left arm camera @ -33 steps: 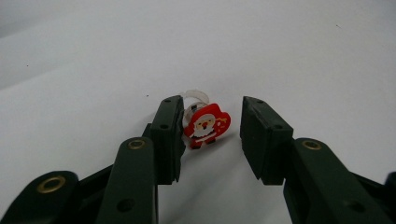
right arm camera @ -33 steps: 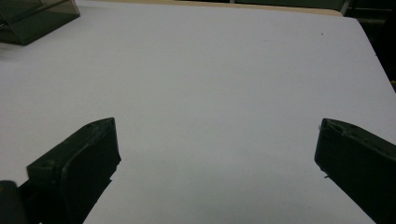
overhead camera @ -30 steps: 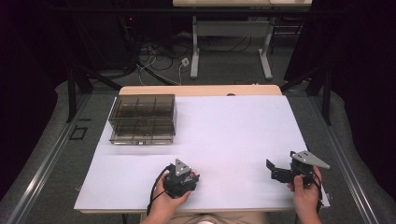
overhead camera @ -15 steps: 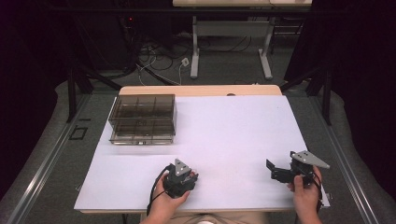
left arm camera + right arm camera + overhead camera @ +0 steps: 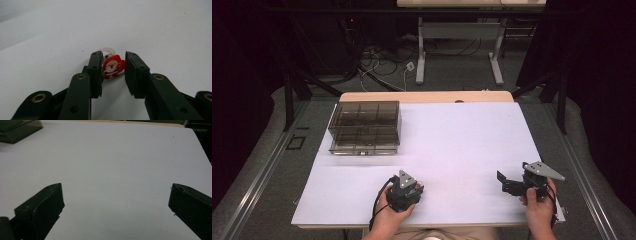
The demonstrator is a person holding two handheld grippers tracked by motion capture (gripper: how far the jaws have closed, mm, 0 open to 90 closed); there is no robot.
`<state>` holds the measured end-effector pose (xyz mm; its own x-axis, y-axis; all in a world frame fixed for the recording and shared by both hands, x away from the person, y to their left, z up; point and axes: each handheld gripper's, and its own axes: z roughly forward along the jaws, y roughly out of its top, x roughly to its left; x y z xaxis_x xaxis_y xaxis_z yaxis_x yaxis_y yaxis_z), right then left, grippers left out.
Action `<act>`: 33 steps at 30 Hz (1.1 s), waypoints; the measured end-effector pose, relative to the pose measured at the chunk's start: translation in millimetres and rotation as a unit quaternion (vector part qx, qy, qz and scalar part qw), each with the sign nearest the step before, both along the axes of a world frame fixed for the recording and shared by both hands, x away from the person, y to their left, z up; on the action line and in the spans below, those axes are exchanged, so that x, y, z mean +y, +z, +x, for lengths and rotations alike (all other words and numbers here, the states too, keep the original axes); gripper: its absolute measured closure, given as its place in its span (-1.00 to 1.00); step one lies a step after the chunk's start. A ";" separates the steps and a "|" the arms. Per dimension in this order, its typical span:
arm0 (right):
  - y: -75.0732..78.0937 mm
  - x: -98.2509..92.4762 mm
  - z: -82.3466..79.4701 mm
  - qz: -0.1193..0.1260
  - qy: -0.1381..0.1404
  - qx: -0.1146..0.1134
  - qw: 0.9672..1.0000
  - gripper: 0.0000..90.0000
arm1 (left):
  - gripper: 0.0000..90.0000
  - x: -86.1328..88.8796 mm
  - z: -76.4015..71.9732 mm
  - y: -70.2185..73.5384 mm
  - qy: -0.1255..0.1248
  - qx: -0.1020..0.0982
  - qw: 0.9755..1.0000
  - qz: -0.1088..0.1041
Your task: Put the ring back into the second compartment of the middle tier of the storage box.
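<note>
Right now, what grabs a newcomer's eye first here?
The tiny red Santa ring pinched between the left gripper jaws, low over the white table, which have just been closing. Next, the smoky compartment box at the far left, and the right gripper gaping wide, holding nothing.

A smoky clear box (image 5: 364, 127) with compartments sits left of centre on the white table (image 5: 462, 135). Cables (image 5: 382, 60) and a white desk frame (image 5: 459, 37) lie on the floor at the frame's top.
</note>
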<state>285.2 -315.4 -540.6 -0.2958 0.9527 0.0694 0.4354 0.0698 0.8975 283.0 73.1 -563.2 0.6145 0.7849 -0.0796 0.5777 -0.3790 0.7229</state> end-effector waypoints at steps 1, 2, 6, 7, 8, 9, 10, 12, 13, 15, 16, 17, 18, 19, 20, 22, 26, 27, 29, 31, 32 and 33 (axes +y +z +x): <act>0.0 0.0 0.0 0.000 0.000 0.000 1.000 -1.00 | 0.50 0.1 0.1 0.4 0.000 0.002 1.000 0.001; 0.0 0.0 0.1 0.000 0.000 0.000 1.000 -1.00 | 0.50 0.3 0.6 0.5 -0.001 0.002 1.000 0.000; -0.1 0.0 0.1 0.000 0.000 0.000 1.000 -1.00 | 0.51 1.2 1.5 1.3 -0.001 0.008 1.000 -0.002; -0.1 0.0 0.1 0.000 0.000 0.000 1.000 -1.00 | 0.50 1.0 1.7 1.1 0.000 0.006 1.000 -0.004; -0.2 -0.4 0.3 -0.001 0.001 -0.001 1.000 -1.00 | 0.51 1.1 1.9 1.2 -0.001 0.006 1.000 -0.003; -0.3 -0.3 0.3 0.000 0.001 0.000 1.000 -1.00 | 0.51 1.2 1.9 1.4 0.000 0.006 1.000 -0.003; -0.3 -0.6 0.5 -0.002 0.001 -0.001 1.000 -1.00 | 0.51 1.3 2.0 1.4 0.001 0.006 1.000 -0.004; 0.1 -0.7 0.1 -0.003 0.002 0.004 1.000 -1.00 | 0.51 2.4 2.5 2.1 0.001 0.009 1.000 -0.005; -0.3 -0.5 0.4 -0.001 0.001 -0.001 1.000 -1.00 | 0.51 2.4 2.7 2.1 0.005 0.009 1.000 -0.009; -0.3 -0.4 0.5 -0.001 0.001 0.000 1.000 -1.00 | 0.51 3.5 3.1 2.8 0.004 0.010 1.000 -0.011; 0.0 -0.6 0.2 -0.003 0.002 0.004 1.000 -1.00 | 0.51 3.7 3.1 3.2 0.005 0.011 1.000 -0.011; 0.0 -0.4 0.2 -0.002 0.001 0.004 1.000 -1.00 | 0.51 3.7 3.1 3.3 0.005 0.011 1.000 -0.012; -0.1 -0.4 0.2 -0.002 0.001 0.004 1.000 -1.00 | 0.51 3.8 3.0 3.5 0.005 0.011 1.000 -0.012; -0.1 -0.4 0.2 -0.002 0.002 0.004 1.000 -1.00 | 0.51 4.1 3.2 3.7 0.005 0.011 1.000 -0.011; 0.0 -0.3 0.2 -0.002 0.002 0.004 1.000 -1.00 | 0.51 4.5 3.3 4.1 0.004 0.011 1.000 -0.011; 0.0 -0.3 0.3 -0.002 0.002 0.004 1.000 -1.00 | 0.51 4.8 3.3 4.5 0.006 0.009 1.000 -0.014; 0.0 -0.4 0.2 -0.002 0.001 0.004 1.000 -1.00 | 0.51 5.9 3.5 6.0 0.009 0.009 1.000 -0.018; 0.0 -0.4 0.2 -0.002 0.001 0.004 1.000 -1.00 | 0.51 6.3 3.6 6.5 0.009 0.010 1.000 -0.017; 0.0 -0.5 0.2 -0.002 0.001 0.004 1.000 -1.00 | 0.51 7.1 3.9 7.1 0.009 0.009 1.000 -0.017; 0.0 -0.5 0.2 -0.002 0.001 0.004 1.000 -1.00 | 0.51 7.6 4.1 7.1 0.010 0.008 1.000 -0.019; 0.0 -0.7 0.2 -0.002 0.002 0.004 1.000 -1.00 | 0.51 7.8 4.1 7.3 0.011 0.008 1.000 -0.020; 0.0 -0.8 0.2 -0.003 0.002 0.003 1.000 -1.00 | 0.51 8.2 4.3 7.6 0.010 0.007 1.000 -0.020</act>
<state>285.4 -316.2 -540.5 -0.2989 0.9520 0.0663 0.4409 0.0761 0.8943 287.2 81.3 -555.6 0.5968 0.7934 -0.1201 0.5954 -0.3375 0.7291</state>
